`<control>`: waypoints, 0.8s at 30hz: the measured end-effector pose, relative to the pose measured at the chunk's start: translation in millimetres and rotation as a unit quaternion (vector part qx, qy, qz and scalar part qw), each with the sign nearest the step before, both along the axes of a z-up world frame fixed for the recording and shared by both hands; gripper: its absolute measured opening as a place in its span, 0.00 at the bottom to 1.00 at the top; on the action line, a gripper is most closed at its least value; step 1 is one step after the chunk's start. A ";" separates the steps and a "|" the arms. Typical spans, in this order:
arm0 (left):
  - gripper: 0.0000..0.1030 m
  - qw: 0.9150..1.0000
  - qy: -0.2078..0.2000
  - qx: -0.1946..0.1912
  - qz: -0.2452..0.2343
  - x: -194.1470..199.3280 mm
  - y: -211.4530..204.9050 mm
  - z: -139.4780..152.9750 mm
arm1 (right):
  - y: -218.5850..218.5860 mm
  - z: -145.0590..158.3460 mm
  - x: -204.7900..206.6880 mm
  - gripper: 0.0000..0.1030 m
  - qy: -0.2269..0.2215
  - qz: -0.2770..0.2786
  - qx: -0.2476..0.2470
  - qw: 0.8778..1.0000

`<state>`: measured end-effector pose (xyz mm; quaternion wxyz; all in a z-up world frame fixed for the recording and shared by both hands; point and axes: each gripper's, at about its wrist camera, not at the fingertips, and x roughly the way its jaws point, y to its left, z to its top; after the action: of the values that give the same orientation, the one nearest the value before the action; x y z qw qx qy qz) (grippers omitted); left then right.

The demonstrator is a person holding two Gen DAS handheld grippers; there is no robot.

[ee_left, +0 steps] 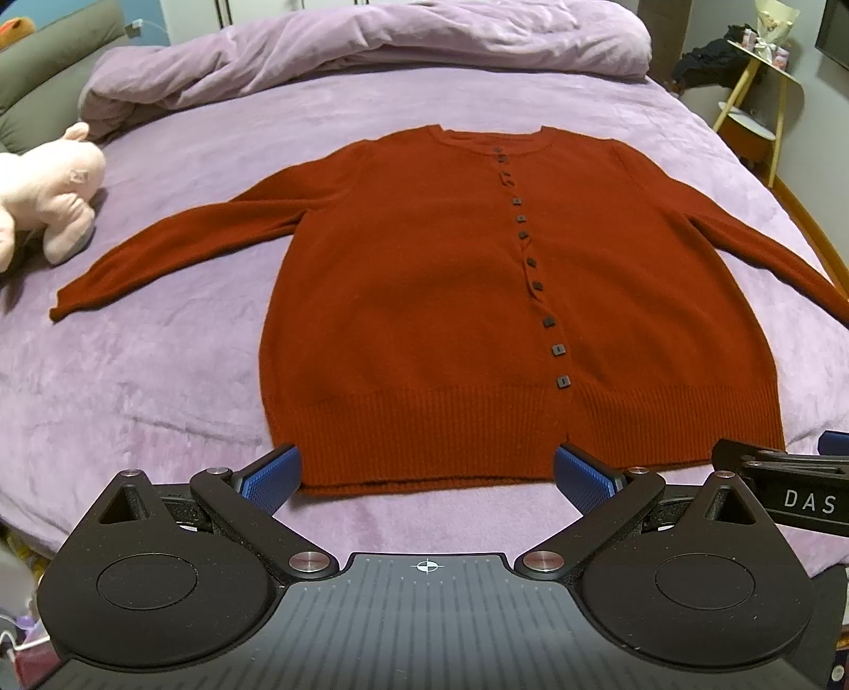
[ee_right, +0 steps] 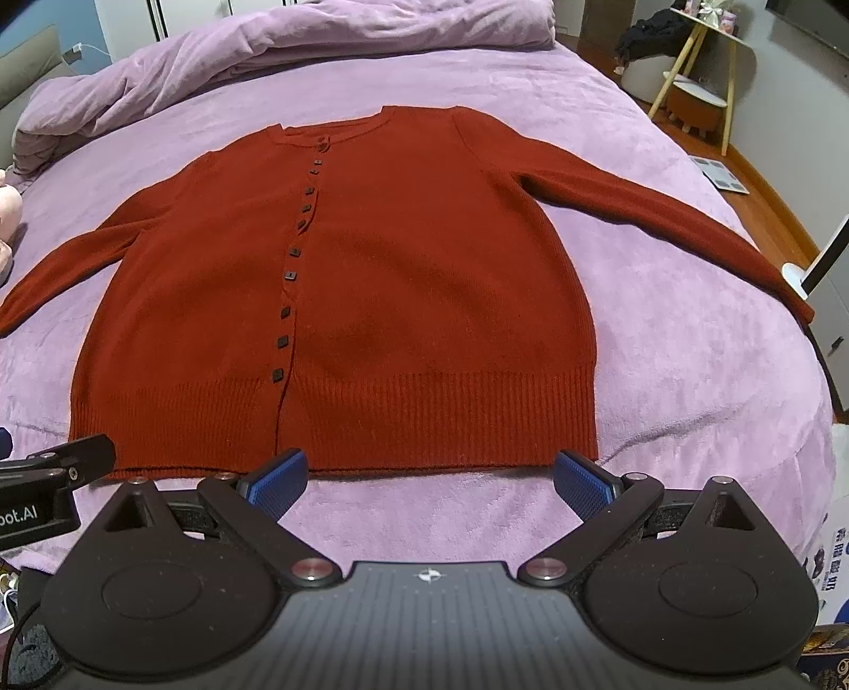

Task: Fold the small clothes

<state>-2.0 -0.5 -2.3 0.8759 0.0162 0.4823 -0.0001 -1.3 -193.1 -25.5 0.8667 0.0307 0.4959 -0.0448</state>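
Two grippers hover side by side at near hem, both with blue fingers spread wide, nothing held: left gripper point(ee_left: 427, 469) over left half of hem, right gripper point(ee_right: 431, 472) over right half. Red cardigan point(ee_left: 477, 297) lies flat, buttoned, directly ahead; long axis runs away toward collar, sleeves out sideways. Purple bedspread point(ee_left: 159, 371) beneath, bunched duvet point(ee_left: 371, 37) beyond, pink plush toy point(ee_left: 50, 191) far left, yellow-legged side table point(ee_right: 695, 79) against wall.
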 end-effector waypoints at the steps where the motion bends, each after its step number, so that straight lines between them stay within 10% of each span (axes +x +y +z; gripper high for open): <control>1: 1.00 1.000 0.000 0.000 0.000 0.1 0.1 0.0 | -0.3 -0.1 -0.2 0.96 0.000 0.000 0.001 1.000; 24: 1.00 1.000 0.007 -0.003 0.007 2.5 2.8 -3.8 | -7.9 -4.4 0.2 0.96 0.001 0.007 0.031 0.999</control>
<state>0.4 2.4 -6.1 0.8724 0.0105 0.4887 0.0045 -1.1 -200.9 -29.9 0.8651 0.0544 0.4980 -0.0234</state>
